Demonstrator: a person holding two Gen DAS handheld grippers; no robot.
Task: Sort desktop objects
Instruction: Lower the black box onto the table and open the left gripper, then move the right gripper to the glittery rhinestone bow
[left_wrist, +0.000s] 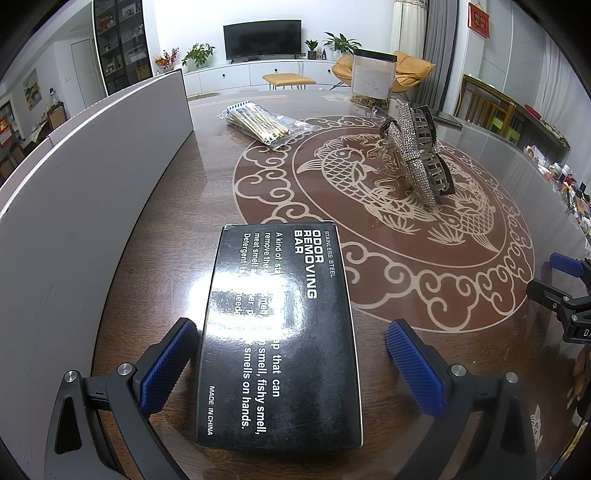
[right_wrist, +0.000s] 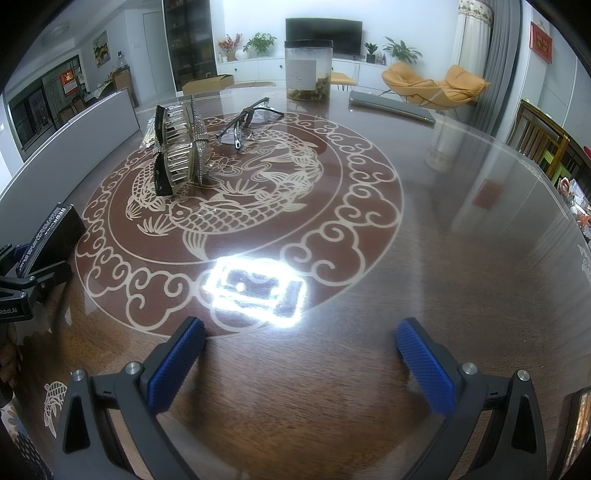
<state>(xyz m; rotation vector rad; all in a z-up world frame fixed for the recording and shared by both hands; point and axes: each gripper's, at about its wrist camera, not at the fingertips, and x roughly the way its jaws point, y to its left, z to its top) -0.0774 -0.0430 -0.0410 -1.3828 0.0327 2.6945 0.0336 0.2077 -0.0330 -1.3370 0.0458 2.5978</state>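
Note:
A black box (left_wrist: 280, 332) printed "Odor Removing Bar" lies flat on the round table, between the two blue pads of my left gripper (left_wrist: 291, 354). That gripper is open: the left pad is close to the box's side, and a gap shows on the right. The same box (right_wrist: 55, 229) appears at the far left of the right wrist view, with the left gripper (right_wrist: 22, 280) behind it. My right gripper (right_wrist: 301, 358) stands open over bare table with nothing between its fingers. A rhinestone hair claw (left_wrist: 417, 151) (right_wrist: 181, 155) stands on the fish pattern.
A bag of bamboo sticks (left_wrist: 258, 122) lies at the back left. Glasses (right_wrist: 247, 125), a clear jar (right_wrist: 308, 70) and a flat grey device (right_wrist: 391, 105) sit further back. A white panel (left_wrist: 92, 184) runs along the left edge. Chairs stand beyond the table at the right.

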